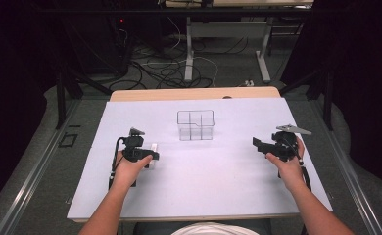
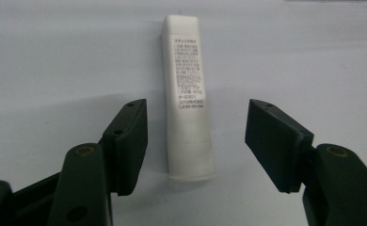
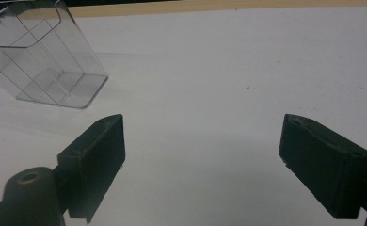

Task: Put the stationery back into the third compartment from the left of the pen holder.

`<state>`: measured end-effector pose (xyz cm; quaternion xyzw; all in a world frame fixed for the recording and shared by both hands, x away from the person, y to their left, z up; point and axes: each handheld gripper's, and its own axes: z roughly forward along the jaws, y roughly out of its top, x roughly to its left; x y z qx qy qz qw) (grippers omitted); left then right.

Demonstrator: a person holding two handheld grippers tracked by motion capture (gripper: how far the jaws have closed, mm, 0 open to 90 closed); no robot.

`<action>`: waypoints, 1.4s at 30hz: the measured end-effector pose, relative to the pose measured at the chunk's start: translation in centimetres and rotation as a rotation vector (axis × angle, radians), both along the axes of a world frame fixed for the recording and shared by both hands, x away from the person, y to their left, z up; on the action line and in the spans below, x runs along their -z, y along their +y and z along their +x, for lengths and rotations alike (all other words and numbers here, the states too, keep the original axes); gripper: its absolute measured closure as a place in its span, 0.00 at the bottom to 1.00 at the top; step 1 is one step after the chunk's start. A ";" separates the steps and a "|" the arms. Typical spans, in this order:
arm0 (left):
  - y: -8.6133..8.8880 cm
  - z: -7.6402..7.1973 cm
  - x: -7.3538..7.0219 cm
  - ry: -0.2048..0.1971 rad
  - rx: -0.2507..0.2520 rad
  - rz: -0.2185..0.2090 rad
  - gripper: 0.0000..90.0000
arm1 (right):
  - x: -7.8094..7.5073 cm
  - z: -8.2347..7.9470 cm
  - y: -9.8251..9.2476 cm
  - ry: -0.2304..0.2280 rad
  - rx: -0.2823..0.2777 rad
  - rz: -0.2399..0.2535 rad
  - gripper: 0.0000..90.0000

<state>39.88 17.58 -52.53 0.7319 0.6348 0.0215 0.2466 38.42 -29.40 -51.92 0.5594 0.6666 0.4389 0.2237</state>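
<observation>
- The left gripper sits nearest the person, well to the near-left of the clear divided organiser; its jaws stand apart on either side of the white glue stick with gaps showing, so nothing is gripped, probably lined up to pinch it across its narrow width
- The glue stick lies flat on the white worktop, cap end towards the gripper, near-left of the organiser and apart from it
- The right gripper is released with nothing between its jaws, hovering near-right of the organiser, likely kept aside as the idle hand
- The organiser stands upright, top open; bare worktop surrounds it, and its far edge lies well behind
</observation>
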 end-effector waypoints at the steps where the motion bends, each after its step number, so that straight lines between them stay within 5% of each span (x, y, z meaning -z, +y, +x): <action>1: 0.0 0.0 0.1 0.004 -0.007 -0.001 0.48 | 0.0 0.0 0.0 -0.001 -0.001 0.000 0.16; 11: -0.1 0.2 0.6 0.055 0.001 0.019 0.55 | 0.0 0.0 0.0 -0.001 -0.004 -0.004 0.16; 27: -0.7 0.2 0.5 0.074 -0.031 0.062 0.66 | 0.1 0.1 0.0 -0.001 -0.009 -0.009 0.16; 42: -0.7 0.4 0.4 0.106 -0.055 0.046 0.74 | 0.2 0.1 0.1 0.001 -0.007 -0.007 0.16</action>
